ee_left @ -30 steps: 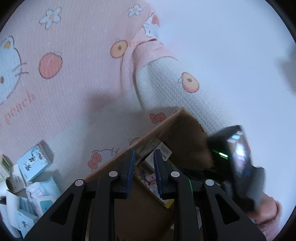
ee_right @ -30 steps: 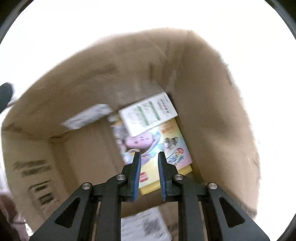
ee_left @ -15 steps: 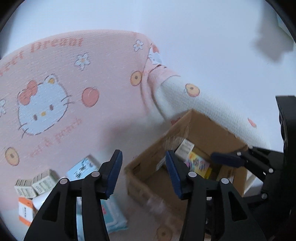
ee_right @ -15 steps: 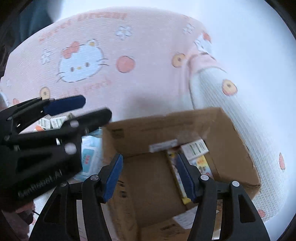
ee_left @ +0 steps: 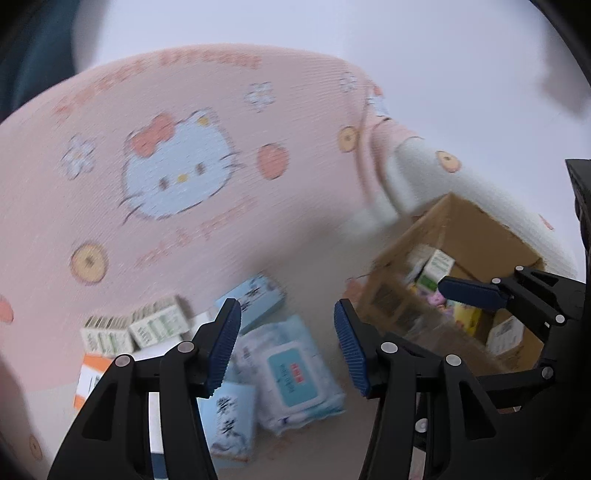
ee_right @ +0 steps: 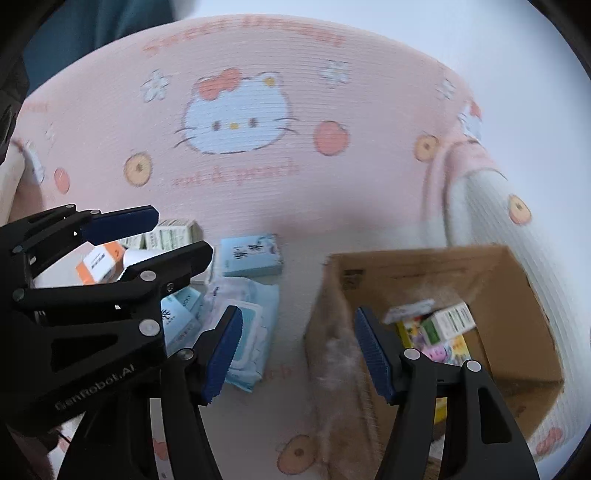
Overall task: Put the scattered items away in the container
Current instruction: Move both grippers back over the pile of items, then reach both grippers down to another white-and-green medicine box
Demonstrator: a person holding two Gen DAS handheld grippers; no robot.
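Note:
My left gripper (ee_left: 285,314) hangs over the scattered pile, its jaws opening with nothing between them. Under it lie a blue wipes pack (ee_left: 295,373), a light blue tissue box (ee_left: 255,295), small green-and-white boxes (ee_left: 155,325) and an orange-and-white box (ee_left: 90,373). My right gripper (ee_right: 297,314) hovers between the wipes pack (ee_right: 251,306) and the open cardboard box (ee_right: 517,280), jaws also opening and empty. Inside the cardboard box lie a green-and-white carton (ee_right: 447,319) and a colourful yellow pack (ee_right: 443,350). The left gripper (ee_right: 183,232) shows at the left of the right wrist view.
Everything rests on a pink cartoon-cat blanket (ee_right: 236,110) with a white patterned cover (ee_right: 491,221) beside it. The cardboard box (ee_left: 465,225) stands to the right of the pile. Dark teal fabric (ee_right: 92,33) fills the far top-left corner. White wall lies behind.
Both grippers have drawn back from the cardboard box and swung left toward the scattered pile. Their jaws went from nearly shut to wide apart.

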